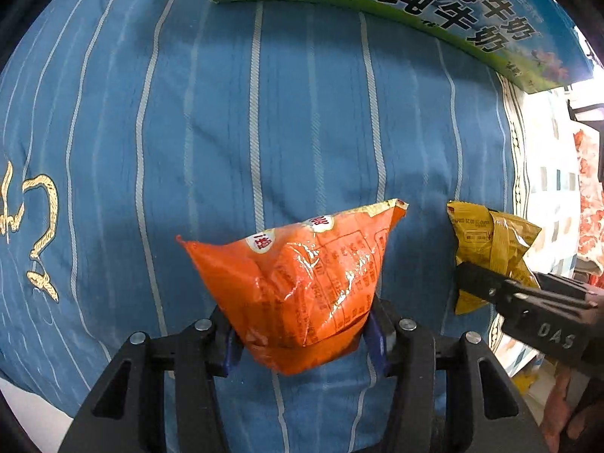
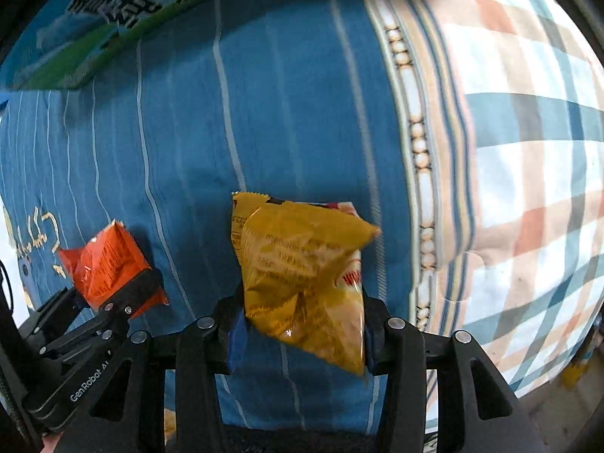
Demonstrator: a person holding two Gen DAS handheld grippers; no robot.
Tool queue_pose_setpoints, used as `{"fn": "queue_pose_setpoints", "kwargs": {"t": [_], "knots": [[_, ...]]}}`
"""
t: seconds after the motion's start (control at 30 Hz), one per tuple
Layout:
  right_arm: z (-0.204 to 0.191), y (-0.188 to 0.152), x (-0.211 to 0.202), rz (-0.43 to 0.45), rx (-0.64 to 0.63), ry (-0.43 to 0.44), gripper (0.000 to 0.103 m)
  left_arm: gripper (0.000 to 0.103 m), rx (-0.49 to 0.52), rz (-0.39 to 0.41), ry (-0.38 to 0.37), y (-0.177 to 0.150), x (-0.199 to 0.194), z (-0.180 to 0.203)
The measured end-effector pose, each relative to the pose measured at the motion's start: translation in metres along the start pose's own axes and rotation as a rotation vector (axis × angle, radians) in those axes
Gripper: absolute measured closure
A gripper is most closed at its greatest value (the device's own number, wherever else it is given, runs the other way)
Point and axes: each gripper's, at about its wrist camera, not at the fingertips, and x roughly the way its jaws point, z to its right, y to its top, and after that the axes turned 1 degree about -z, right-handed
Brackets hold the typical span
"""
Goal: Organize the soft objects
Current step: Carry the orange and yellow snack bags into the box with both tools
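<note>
Two snack bags held above a blue striped bedspread [image 1: 302,132].
The orange bag [image 1: 305,287] is clamped in the left tongs [image 1: 302,343], the yellow bag [image 2: 302,283] in the right tongs [image 2: 302,339], marked "GenRobot". Beyond, a milk carton [image 1: 453,11] printed "青海牛奶 纯牛奶" is seen; a checked quilt [image 2: 528,151] lies alongside.

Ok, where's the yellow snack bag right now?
The yellow snack bag is clamped in the right gripper above the blue striped bedding, beside the orange snack bag.

A blue cloth with pale stripes [image 1: 302,132] covers the surface; beside it lies a plaid blanket [image 2: 528,151], and a printed milk carton box [image 1: 453,7] sits at the far edge
</note>
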Motion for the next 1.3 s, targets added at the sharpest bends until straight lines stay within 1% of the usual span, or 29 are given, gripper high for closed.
{"fn": "queue_pose_setpoints", "kwargs": {"t": [0.07,0.13,0.17,0.2,0.3,0.53,0.63,0.67,0.7,0.73,0.77,0.8,0.93,1.0,1.07,1.17,1.3], "knots": [[-0.004,-0.002,0.001,0.010,-0.011,-0.013,0.058,0.054,-0.007,0.003,0.007,-0.001,0.001,0.002],[-0.010,-0.006,0.001,0.013,-0.020,-0.003,0.060,0.055,-0.011,0.013,0.014,-0.006,-0.006,0.000],[-0.019,-0.012,0.006,0.019,-0.022,0.001,0.063,0.055,-0.011,0.021,0.015,-0.004,-0.010,0.007],[-0.014,-0.011,-0.002,0.029,-0.025,0.003,0.063,0.055,-0.011,0.031,0.013,0.000,-0.013,0.015],[-0.013,-0.019,-0.019,0.070,-0.039,0.015,0.065,0.055,-0.009,0.072,0.014,-0.004,-0.032,0.023],[-0.007,-0.040,-0.069,0.173,-0.076,0.045,0.066,0.055,0.018,0.205,0.018,-0.011,-0.088,0.054],[-0.003,-0.046,-0.094,0.203,-0.084,0.081,0.067,0.055,0.037,0.249,0.017,-0.014,-0.111,0.068],[0.004,-0.048,-0.102,0.213,-0.087,0.090,0.067,0.055,0.043,0.263,0.010,-0.015,-0.119,0.073],[0.025,-0.047,-0.116,0.225,-0.089,0.101,0.067,0.055,0.047,0.275,0.004,-0.018,-0.128,0.076],[0.027,-0.050,-0.126,0.238,-0.093,0.115,0.067,0.055,0.051,0.284,-0.001,-0.017,-0.136,0.078],[0.028,-0.052,-0.135,0.251,-0.096,0.126,0.067,0.055,0.054,0.294,-0.007,-0.014,-0.143,0.077],[0.029,-0.054,-0.142,0.262,-0.097,0.133,0.067,0.055,0.058,0.301,-0.014,-0.006,-0.150,0.063],[0.024,-0.056,-0.185,0.323,-0.108,0.171,0.067,0.055,0.078,0.348,-0.034,-0.010,-0.180,0.062],[0.022,-0.061,-0.200,0.350,-0.115,0.184,0.067,0.055,0.082,0.376,-0.037,-0.015,-0.200,0.062],[0.019,-0.062,-0.215,0.380,-0.120,0.195,0.067,0.055,0.086,0.404,-0.042,-0.013,-0.213,0.065],[0.011,-0.059,-0.233,0.420,-0.119,0.198,0.067,0.055,0.090,0.443,-0.041,-0.009,-0.227,0.069],[0.005,-0.050,-0.248,0.460,-0.119,0.187,0.067,0.055,0.090,0.473,-0.045,0.002,-0.240,0.072]]}}
